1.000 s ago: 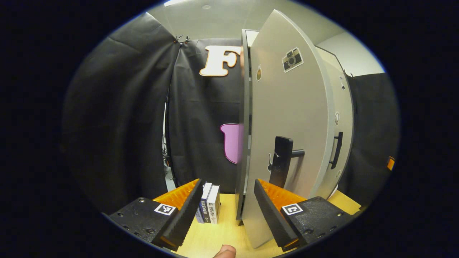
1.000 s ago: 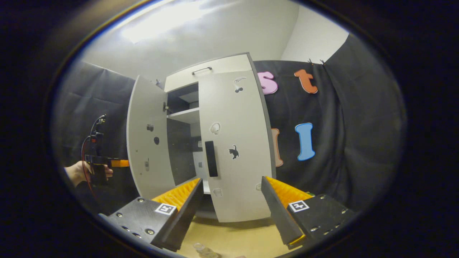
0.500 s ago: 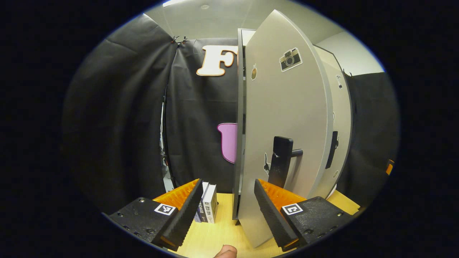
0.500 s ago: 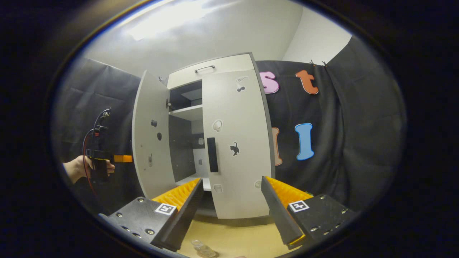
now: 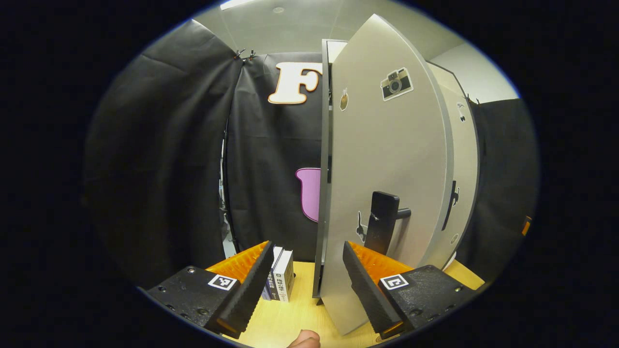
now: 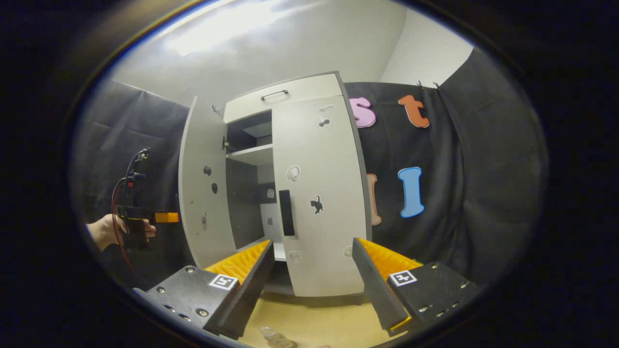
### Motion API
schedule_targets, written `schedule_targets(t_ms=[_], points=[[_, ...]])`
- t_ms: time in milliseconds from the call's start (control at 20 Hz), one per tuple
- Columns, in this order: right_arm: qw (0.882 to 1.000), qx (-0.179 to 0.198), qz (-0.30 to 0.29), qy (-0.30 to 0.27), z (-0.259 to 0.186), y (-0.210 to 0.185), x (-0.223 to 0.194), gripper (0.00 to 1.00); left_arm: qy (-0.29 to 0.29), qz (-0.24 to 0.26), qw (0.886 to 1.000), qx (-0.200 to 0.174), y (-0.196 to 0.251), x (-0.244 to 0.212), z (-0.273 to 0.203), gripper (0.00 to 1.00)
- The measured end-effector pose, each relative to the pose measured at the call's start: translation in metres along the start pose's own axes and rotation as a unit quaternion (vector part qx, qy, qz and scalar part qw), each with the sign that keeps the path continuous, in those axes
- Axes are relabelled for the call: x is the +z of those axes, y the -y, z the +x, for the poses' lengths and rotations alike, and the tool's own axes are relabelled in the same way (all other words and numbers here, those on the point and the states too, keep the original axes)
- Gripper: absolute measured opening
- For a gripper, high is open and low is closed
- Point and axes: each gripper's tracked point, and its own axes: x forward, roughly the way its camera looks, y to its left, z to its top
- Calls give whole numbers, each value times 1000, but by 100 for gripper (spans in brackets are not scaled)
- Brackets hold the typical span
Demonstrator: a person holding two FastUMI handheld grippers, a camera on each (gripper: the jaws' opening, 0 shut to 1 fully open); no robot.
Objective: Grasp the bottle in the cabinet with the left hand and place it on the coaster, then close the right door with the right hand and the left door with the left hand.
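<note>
My left gripper [image 5: 304,290] is open, its fingers straddling the edge of the cabinet's open left door [image 5: 387,159] in the left gripper view. The black handle [image 5: 382,222] on that door stands just above my right-hand finger [image 5: 365,285]; I cannot tell if they touch. The right door [image 6: 319,193] lies shut or nearly shut against the cabinet. My right gripper [image 6: 309,290] is open and empty, a little back from that door. A clear bottle [image 6: 275,336] stands on the table below it. A hand holds the left gripper [image 6: 145,217] outside the left door [image 6: 205,193].
A few books [image 5: 280,273] stand on the wooden table [image 5: 290,319] left of the cabinet. The cabinet has a shelf [image 6: 251,154] inside and a drawer [image 6: 280,94] on top. Black cloth walls close in on both sides.
The right door has swung in from partly open to about shut, and my right gripper has drawn back slightly. The left gripper has barely shifted beside the left door.
</note>
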Motion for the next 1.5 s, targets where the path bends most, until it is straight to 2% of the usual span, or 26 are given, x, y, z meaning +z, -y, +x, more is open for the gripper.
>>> schedule_targets(t_ms=[200, 250, 300, 650, 900, 1250, 1300, 1500], points=[[1000, 1, -3, 9, 4, 1, 1, 98, -3, 3, 1000, -6, 13, -1, 1, 90], [1000, 1, -1, 12, 6, 1, 0, 98, -3, 4, 1000, -5, 16, 0, 2, 93], [1000, 1, 0, 16, 7, 1, 1, 98, -2, 4, 1000, 0, 18, 0, 2, 90], [1000, -21, -8, 14, 3, 13, -5, 98, 1, 14, 1000, 5, 34, 4, 7, 93], [999, -22, -17, 21, -4, 10, 5, 100, 4, 9, 1000, 8, 39, 8, 10, 92], [999, -30, -21, 22, -9, 4, 7, 98, 8, 32, 999, 2, 52, 10, 14, 90], [999, -32, -21, 21, -11, 4, 6, 98, 9, 34, 999, 0, 56, 11, 16, 92], [998, -49, -23, 22, -16, 8, 9, 100, 11, 30, 999, -18, 73, 11, 24, 91]])
